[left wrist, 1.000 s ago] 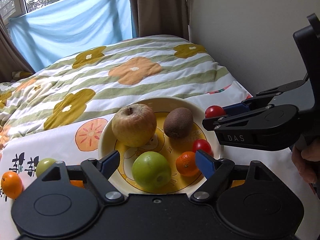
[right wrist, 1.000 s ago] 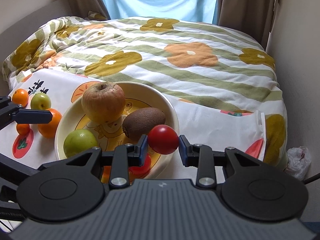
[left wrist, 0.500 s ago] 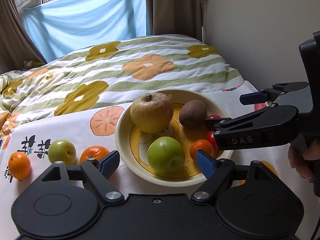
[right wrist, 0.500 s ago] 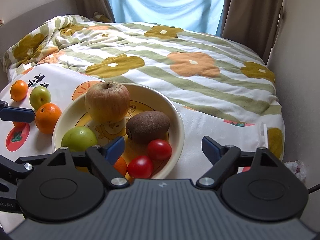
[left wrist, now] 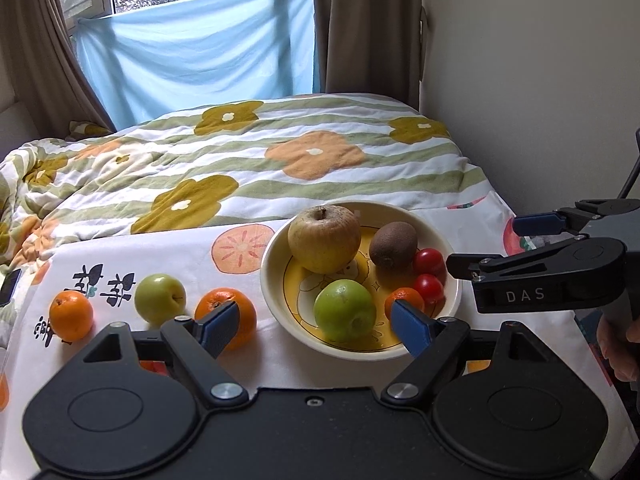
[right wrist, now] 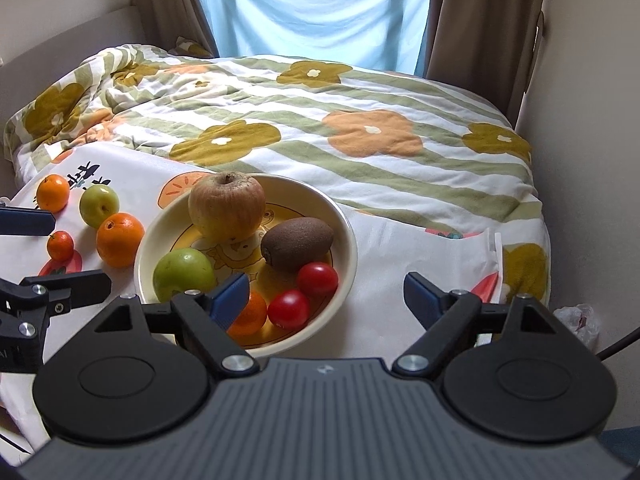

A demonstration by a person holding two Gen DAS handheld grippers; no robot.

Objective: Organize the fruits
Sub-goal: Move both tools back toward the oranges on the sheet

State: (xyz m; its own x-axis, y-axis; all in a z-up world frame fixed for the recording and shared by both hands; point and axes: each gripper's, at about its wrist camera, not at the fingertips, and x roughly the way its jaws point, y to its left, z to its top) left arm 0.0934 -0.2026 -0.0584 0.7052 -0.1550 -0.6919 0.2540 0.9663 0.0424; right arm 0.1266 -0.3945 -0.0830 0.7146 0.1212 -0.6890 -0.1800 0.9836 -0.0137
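A cream bowl (left wrist: 276, 264) (right wrist: 348, 232) on the bed holds a large yellow apple (left wrist: 324, 238), a kiwi (left wrist: 393, 245), a green apple (left wrist: 345, 310), two red tomatoes (right wrist: 318, 278) (right wrist: 289, 309) and a small orange (left wrist: 403, 299). Left of the bowl on the cloth lie an orange (left wrist: 226, 312), a green apple (left wrist: 159, 298), another orange (left wrist: 71, 314) and a tiny orange (right wrist: 60, 245). My left gripper (left wrist: 314, 326) is open and empty in front of the bowl. My right gripper (right wrist: 326, 296) is open and empty at the bowl's right front.
The fruit-print cloth (left wrist: 120, 280) lies over a flowered quilt (left wrist: 240, 160). A wall (left wrist: 540, 80) runs close along the right. Curtains and a window stand at the back. A white plastic bag (right wrist: 580, 320) lies below the bed's right edge.
My right gripper opened and dropped the red tomato into the bowl beside the other one, then drew back. My left gripper pulled back and up, so more of the loose fruit shows.
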